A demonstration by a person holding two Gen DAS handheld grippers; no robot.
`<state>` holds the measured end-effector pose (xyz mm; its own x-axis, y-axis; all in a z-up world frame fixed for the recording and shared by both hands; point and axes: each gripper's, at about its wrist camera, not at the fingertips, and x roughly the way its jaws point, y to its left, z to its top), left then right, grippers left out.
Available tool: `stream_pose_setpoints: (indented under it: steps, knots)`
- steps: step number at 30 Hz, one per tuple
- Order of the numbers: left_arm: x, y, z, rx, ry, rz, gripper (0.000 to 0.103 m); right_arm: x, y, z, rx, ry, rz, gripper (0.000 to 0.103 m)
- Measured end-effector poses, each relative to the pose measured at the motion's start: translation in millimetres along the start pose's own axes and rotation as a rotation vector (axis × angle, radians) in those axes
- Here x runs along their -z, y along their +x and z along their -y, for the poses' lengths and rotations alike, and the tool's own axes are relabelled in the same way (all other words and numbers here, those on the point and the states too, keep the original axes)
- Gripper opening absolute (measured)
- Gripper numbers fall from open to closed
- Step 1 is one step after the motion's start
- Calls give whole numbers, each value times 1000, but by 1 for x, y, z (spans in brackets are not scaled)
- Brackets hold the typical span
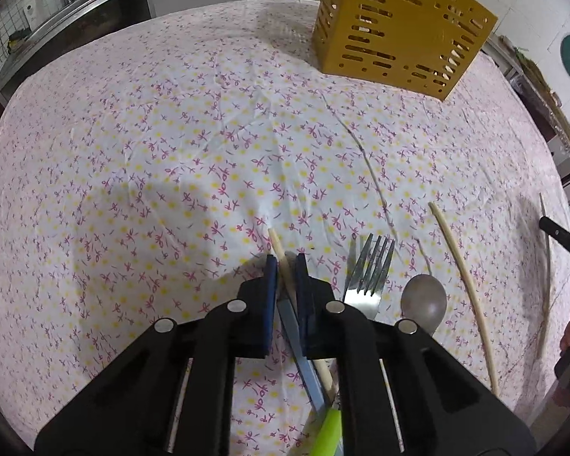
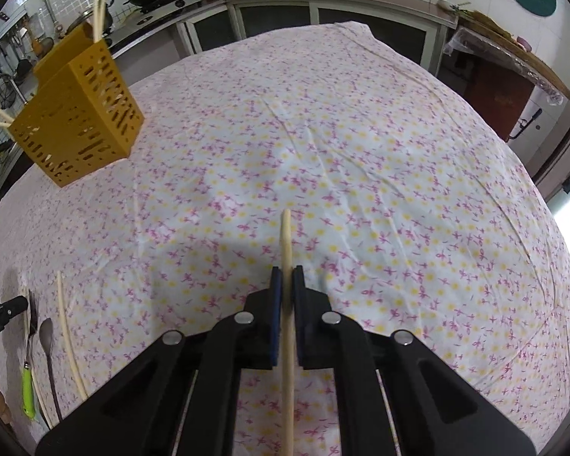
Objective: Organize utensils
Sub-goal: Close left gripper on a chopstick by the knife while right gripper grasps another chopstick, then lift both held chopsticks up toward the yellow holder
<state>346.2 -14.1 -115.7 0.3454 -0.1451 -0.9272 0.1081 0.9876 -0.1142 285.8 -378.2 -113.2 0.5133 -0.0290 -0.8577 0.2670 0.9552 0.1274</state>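
- Left gripper (image 1: pixel 285 266): jaws nearly closed around a pale chopstick (image 1: pixel 279 250) that runs between the blue pads (image 1: pixel 271 288); I can't confirm the pads actually touch it. A knife blade (image 1: pixel 298 345) with a green handle (image 1: pixel 328 433) lies under the same gap.
- Right gripper (image 2: pixel 287 279): jaws clamped on a second chopstick (image 2: pixel 286 239), tip sticking out forward past the pads, shaft running back under the gripper body.
- Landmark = yellow slotted caddy (image 1: pixel 399 26), standing on the floral tablecloth (image 1: pixel 171 133) at the far side.
- Caddy already holds chopsticks (image 2: pixel 99 11) (tops poke out above the rim, more jut out on its left side).
- Well apart from the caddy, on the near side of the cloth: fork (image 1: pixel 368 269), spoon (image 1: pixel 425 298) just right of it, then 1 loose chopstick (image 1: pixel 463 277) further right.
- Both grippers sit well short of the caddy, near the cloth.
- Right wrist view shows the same loose group far left, caddy up-left of it.
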Motion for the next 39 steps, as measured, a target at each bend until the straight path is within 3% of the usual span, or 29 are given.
stream_pose_setpoints:
  steps: [3,5,10,20,25,29,33,36,39]
  knots:
    - [1,-4,1,18,-11,8,8,1,-10,-5,-10,-13,22,6]
    - [3,-13,-4,14,-11,24,0,1,-18,-9,-20,-20,40,6]
    - [1,-41,-10,12,-2,91,0,-5,-28,-17,-41,-47,62,6]
    - [6,-19,-4,33,-18,13,0,-1,-17,-15,-50,-47,33,6]
    - [4,-13,-1,5,-18,9,0,-3,-12,-10,-54,-35,21,6]
    - [2,-8,-2,-1,-26,0,12,-2,-9,-9,-54,-38,11,6]
    - [1,-2,0,-3,-26,-8,16,-2,-5,-10,-54,-39,-1,6]
    - [0,-1,2,-11,-25,-3,16,-1,-5,-12,-52,-42,-1,6]
    - [-2,0,3,-17,-16,-8,8,-1,-8,-13,-58,-40,10,6]
